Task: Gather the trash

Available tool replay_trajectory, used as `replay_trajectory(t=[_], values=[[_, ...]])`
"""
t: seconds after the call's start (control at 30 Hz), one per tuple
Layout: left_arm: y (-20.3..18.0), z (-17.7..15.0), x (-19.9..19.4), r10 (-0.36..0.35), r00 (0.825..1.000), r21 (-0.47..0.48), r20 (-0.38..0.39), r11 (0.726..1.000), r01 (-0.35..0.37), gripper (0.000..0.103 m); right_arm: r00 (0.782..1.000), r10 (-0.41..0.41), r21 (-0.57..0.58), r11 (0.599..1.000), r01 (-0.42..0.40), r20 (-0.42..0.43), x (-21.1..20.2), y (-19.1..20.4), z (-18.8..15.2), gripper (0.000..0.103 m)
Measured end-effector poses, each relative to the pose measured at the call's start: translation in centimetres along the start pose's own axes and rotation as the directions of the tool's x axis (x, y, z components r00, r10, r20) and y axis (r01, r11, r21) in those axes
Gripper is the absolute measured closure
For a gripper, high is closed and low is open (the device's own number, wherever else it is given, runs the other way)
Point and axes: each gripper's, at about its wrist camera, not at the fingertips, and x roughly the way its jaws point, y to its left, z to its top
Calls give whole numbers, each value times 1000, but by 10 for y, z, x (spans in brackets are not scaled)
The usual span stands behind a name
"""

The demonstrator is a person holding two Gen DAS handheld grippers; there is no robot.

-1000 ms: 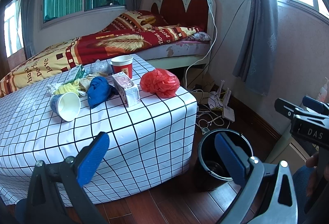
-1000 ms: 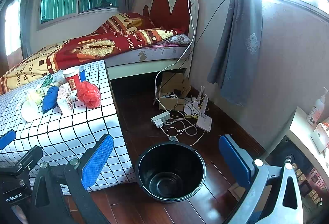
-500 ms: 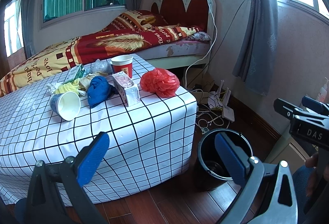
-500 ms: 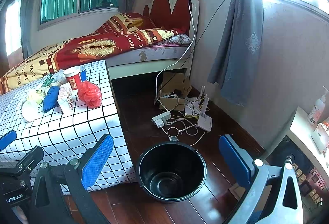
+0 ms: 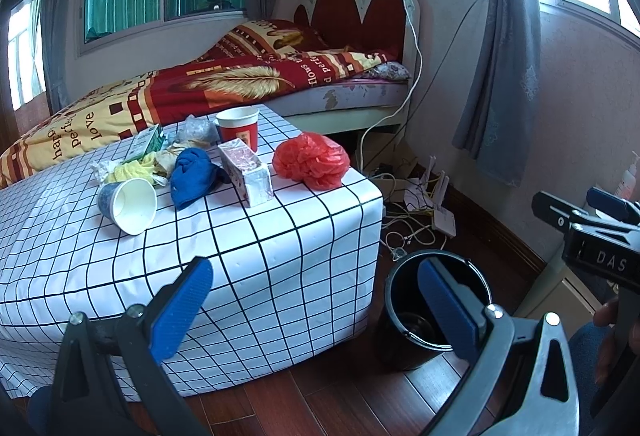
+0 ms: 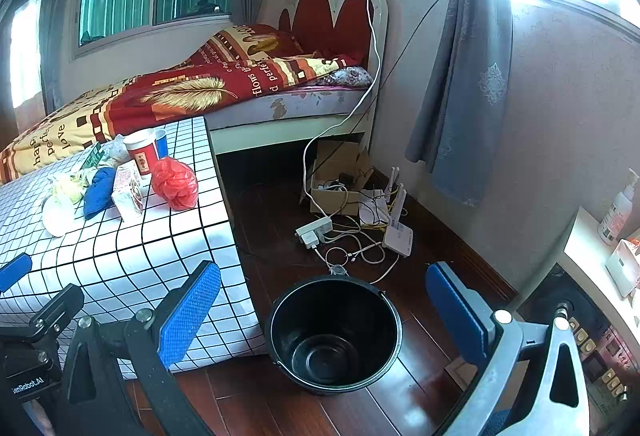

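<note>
1. The trash sits in a pile on the far part of the checked table [image 5: 280, 236]: a red plastic bag [image 5: 310, 160], a small carton [image 5: 248, 172], a blue cloth [image 5: 192, 176], a tipped paper cup [image 5: 128, 204] and a red cup [image 5: 239, 126].
2. The black bucket [image 6: 334, 332] stands on the floor, just to the right of the table. It looks empty.
3. The left claw [image 5: 316, 300] is spread wide and holds nothing. It is near the table's front edge, well apart from the pile.
4. The right claw [image 6: 324, 308] is spread wide too, holding nothing, above the bucket.
5. I think nothing is picked up yet. A good first pick is the red plastic bag, since it lies closest to the bucket.
6. Come down over the bag, pinch its middle softly, and lift straight up so the carton does not tip.
</note>
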Motion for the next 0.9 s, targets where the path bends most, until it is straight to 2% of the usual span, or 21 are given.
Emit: replay_trajectory(t=[0.27,0.43,0.7,0.9], values=[[5,2,2,11,1000,-7,-5,1000,-11,0,1000,-2,-13,1000,2,-14,6,1,-1,0],[16,2,6,34,999,-15,-15,999,-34,0,997,50,-31,998,-52,-50,16,11,0,0],[62,3,14,145,989,-73,-28,986,-147,0,989,132,-96,986,-138,-72,40,44,4,0],[104,0,24,214,975,-140,-54,965,-220,0,982,177,-205,961,-186,-59,62,88,8,0]])
